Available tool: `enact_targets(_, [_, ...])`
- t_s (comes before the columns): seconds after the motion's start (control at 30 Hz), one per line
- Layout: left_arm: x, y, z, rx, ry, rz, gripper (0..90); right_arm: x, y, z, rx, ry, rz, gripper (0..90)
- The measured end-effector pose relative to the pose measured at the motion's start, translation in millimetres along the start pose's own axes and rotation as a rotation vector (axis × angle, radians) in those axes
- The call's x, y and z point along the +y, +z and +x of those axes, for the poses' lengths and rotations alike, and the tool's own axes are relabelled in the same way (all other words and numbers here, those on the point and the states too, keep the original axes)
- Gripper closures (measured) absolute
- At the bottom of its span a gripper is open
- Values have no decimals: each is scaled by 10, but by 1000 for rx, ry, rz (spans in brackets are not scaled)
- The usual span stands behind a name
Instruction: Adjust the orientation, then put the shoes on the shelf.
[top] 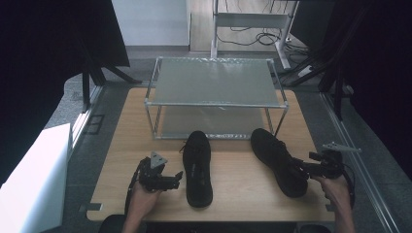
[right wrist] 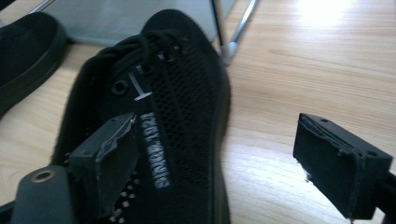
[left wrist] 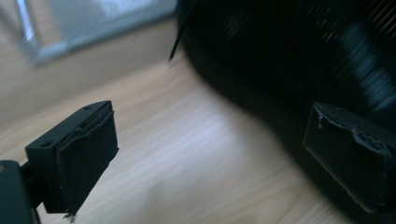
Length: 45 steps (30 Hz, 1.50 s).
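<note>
Both tools are black. The left gripper (top: 179, 177) carries a grey three-cornered plate on top and a black cable looping behind it; the right gripper (top: 297, 167) has the same plate and cable. Up close, each jaw ends in a square block faced with a dark pad (right wrist: 116, 158), frayed along its edges. A brass-coloured ringed hole (right wrist: 43, 176) sits just behind that pad. The forearms are bare, without sleeves.

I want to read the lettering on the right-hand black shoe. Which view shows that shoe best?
The right gripper view: the right shoe is close and sharp there, with laces, eyelets and white side lettering visible between open jaws. The high view shows the whole right shoe, small and dark. The left gripper view shows a blurred black shoe, likely the other one.
</note>
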State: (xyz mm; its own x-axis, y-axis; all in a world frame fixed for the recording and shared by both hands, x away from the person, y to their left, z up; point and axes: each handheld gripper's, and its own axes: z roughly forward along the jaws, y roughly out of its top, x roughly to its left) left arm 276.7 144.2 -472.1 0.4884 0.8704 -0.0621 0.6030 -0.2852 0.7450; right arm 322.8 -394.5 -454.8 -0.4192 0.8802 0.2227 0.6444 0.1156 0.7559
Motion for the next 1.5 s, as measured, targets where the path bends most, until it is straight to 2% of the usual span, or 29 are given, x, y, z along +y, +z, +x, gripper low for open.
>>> enact_targets(0.03, [91,14,-49,-16,-18,-13,34,3,7,7,19,-2,6,159])
enact_targets(0.2, [205,136,-163,-32,-30,4,36,6,45,31,66,-10,26,190])
enact_targets(0.23, [243,206,-198,-63,-50,6,17,13,72,42,93,-10,38,195])
enact_targets(0.33, [280,258,-229,-74,-58,9,15,25,150,77,121,-22,77,194])
enact_targets(0.4, [316,296,-267,-78,-51,20,15,31,175,84,126,-22,82,193])
enact_targets(0.43, [344,327,-309,-63,-36,33,13,41,218,96,112,-27,77,193])
enact_targets(0.53, [362,368,-332,-62,-34,45,6,44,275,102,107,-23,85,191])
enact_targets(0.57, [363,447,-370,-41,-16,71,4,45,328,117,91,-26,87,205])
enact_targets(0.6, [353,508,-385,-32,-15,93,6,44,353,123,84,-28,92,215])
enact_targets(0.67, [346,543,-390,-20,-15,101,5,40,398,136,72,-29,103,242])
enact_targets(0.7, [329,626,-393,12,-26,109,4,28,454,147,64,-23,102,290])
enact_targets(0.73, [329,626,-393,12,-26,109,0,28,454,147,64,-23,102,290])
enact_targets(0.77, [328,660,-394,-3,-35,109,2,23,485,151,31,-26,103,339])
enact_targets(0.8, [328,660,-394,-3,-35,109,19,23,485,151,31,-26,103,339])
enact_targets(0.87, [338,658,-410,-14,-24,98,88,22,476,164,6,-56,82,434])
enact_targets(0.9, [346,647,-429,6,-11,96,144,18,475,177,-15,-69,77,470])
enact_targets(0.93, [346,647,-429,6,-11,96,180,18,475,177,-15,-69,77,470])
enact_targets(0.97, [352,637,-438,21,-2,96,240,11,475,203,-54,-97,70,544])
enact_targets(1.0, [356,615,-439,33,8,90,240,11,475,203,-54,-97,70,544])
enact_targets(1.03, [355,598,-434,40,10,84,364,3,460,225,-98,-120,56,652])
enact_targets(1.07, [352,582,-419,48,10,81,364,3,460,225,-98,-120,56,652])
enact_targets(1.1, [344,563,-380,45,1,80,464,-3,449,233,-117,-118,50,696])
enact_targets(1.17, [338,548,-359,44,4,80,539,-5,448,243,-132,-118,48,717])
enact_targets(1.2, [332,536,-347,47,9,79,539,-5,448,243,-132,-118,48,717])
enact_targets(1.23, [316,507,-309,46,5,70,622,-10,442,243,-136,-108,44,728])
enact_targets(1.37, [291,473,-264,61,4,46,762,-28,419,231,-127,-71,38,736])
enact_targets(1.43, [247,455,-195,34,-14,13,787,-32,414,231,-125,-60,36,738])
enact_targets(1.47, [247,455,-195,34,-14,13,790,-32,414,231,-125,-60,36,738])
enact_targets(1.5, [225,441,-137,9,-42,-8,795,-36,407,229,-122,-42,36,741])
